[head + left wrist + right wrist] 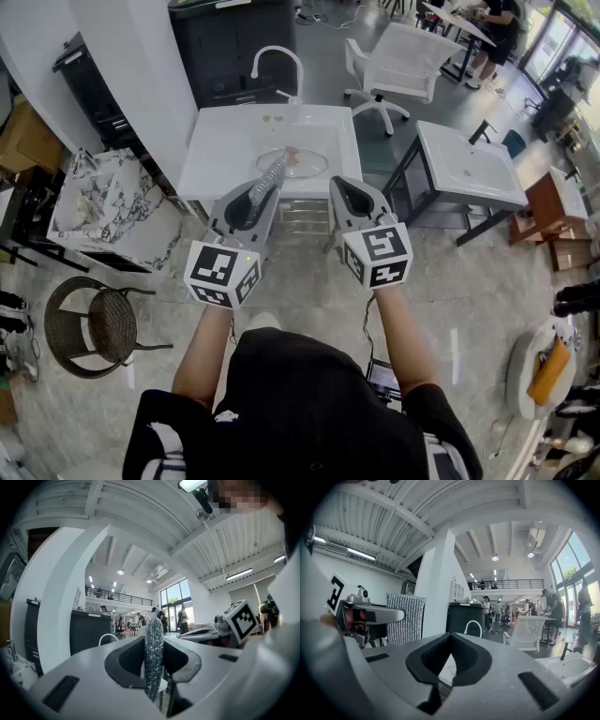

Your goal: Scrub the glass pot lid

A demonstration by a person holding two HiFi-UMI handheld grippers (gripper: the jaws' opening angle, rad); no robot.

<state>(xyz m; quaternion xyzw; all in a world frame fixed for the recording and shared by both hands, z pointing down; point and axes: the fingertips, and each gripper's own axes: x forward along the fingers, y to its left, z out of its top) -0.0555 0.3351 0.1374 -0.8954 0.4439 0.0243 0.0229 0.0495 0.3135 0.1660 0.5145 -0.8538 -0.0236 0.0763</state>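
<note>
Evidently only the approach is in hand: a silvery mesh scouring pad [273, 175] is clamped in the left gripper [259, 197], the right gripper [349, 194] is closed empty, and the round glass pot lid [292, 163] on the white counter [225, 150] ahead must be reached next.

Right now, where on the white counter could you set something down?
Bare: the left part of the white counter, between its left edge and the glass lid. Crowded: front centre, where the lid lies; the scouring pad in the left gripper points there.

place: open loft workspace | evidence: mezzanine railing [506, 584], tall windows [176, 599], freestanding sink counter [230, 141], office chair [403, 56]
</note>
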